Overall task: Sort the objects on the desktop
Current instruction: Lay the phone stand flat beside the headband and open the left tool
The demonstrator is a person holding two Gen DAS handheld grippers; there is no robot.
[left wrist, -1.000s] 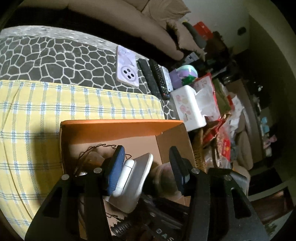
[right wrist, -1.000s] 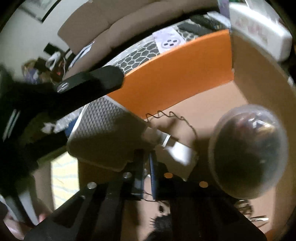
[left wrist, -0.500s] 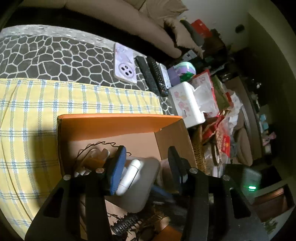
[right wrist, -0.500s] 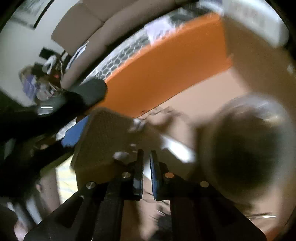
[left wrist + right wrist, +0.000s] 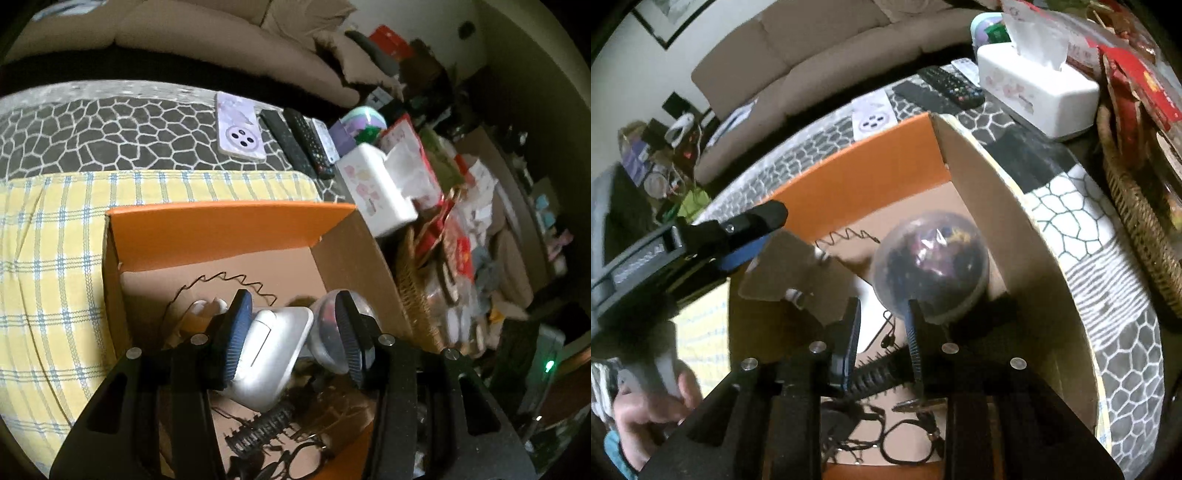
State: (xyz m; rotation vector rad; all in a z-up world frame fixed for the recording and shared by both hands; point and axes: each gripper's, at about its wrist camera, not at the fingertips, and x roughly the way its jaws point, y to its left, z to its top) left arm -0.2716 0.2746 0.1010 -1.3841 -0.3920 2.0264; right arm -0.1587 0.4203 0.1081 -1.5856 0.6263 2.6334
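Hovering over the orange cardboard box point(image 5: 229, 229), both tools sit with their jaws apart and nothing clamped. The left gripper point(image 5: 293, 332) straddles a white device point(image 5: 273, 354) that lies inside the box, just beside the clear capsule ball point(image 5: 325, 332) at its 3 o'clock. The right gripper point(image 5: 882, 343) hangs near that same ball point(image 5: 931, 266), which rests against the box's right-hand wall, with a black comb point(image 5: 875, 373) below it. This looks like the placing step, the device just set down. Next, I judge, a tool should lift clear and head for the phone point(image 5: 240, 129) or remotes point(image 5: 299, 142) at 12 o'clock.
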